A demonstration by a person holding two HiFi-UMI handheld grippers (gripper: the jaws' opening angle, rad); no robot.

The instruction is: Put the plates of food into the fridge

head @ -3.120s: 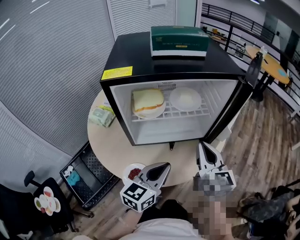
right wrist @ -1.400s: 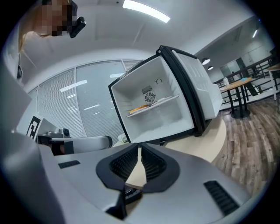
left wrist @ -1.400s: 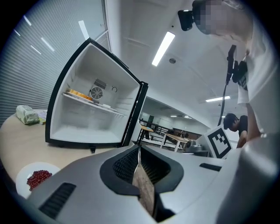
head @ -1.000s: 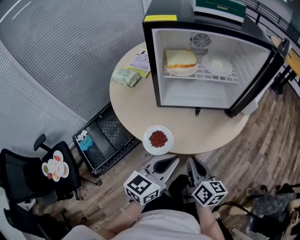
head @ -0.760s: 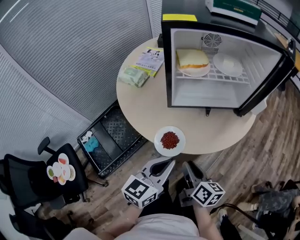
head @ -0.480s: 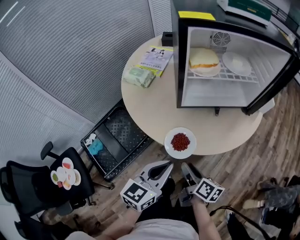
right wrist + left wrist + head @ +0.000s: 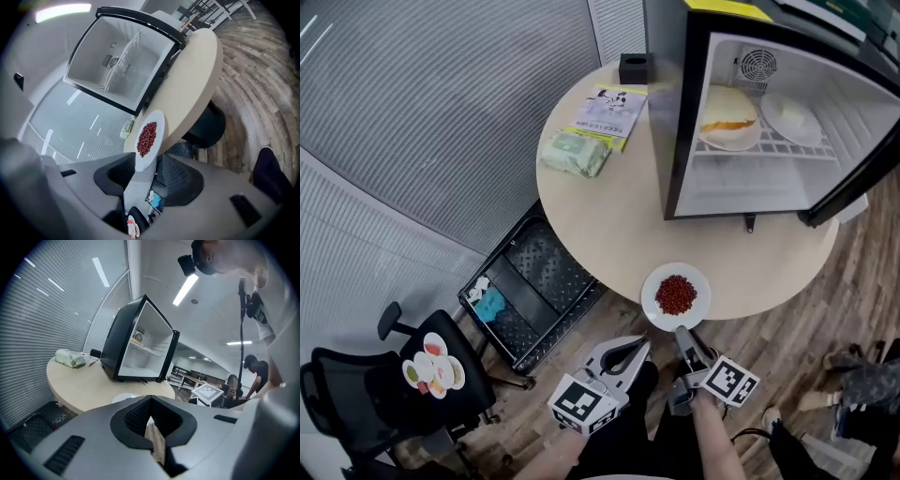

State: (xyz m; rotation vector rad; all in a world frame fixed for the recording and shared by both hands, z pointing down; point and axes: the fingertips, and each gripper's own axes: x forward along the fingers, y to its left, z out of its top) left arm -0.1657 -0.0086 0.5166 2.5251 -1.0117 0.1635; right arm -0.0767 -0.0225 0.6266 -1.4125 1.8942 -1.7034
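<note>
Nearing plate (image 7: 654, 281) at table (image 7: 600, 225) edge: my right gripper (image 7: 682, 332), jaws just opened at rim, not pinching; left gripper (image 7: 637, 343) clenched, empty; shallow bite likely spills red food (image 7: 677, 294).

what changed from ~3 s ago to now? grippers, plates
The right hand-held gripper pulled back from the fridge to the table's near edge and rolled sideways. Its jaws have just been opening, and the near rim of the plate of red beans sits between them, ungripped. The left hand-held gripper backed off too, shut and empty. Unchanged: sandwich and white plate on the shelf, fridge open.
</note>
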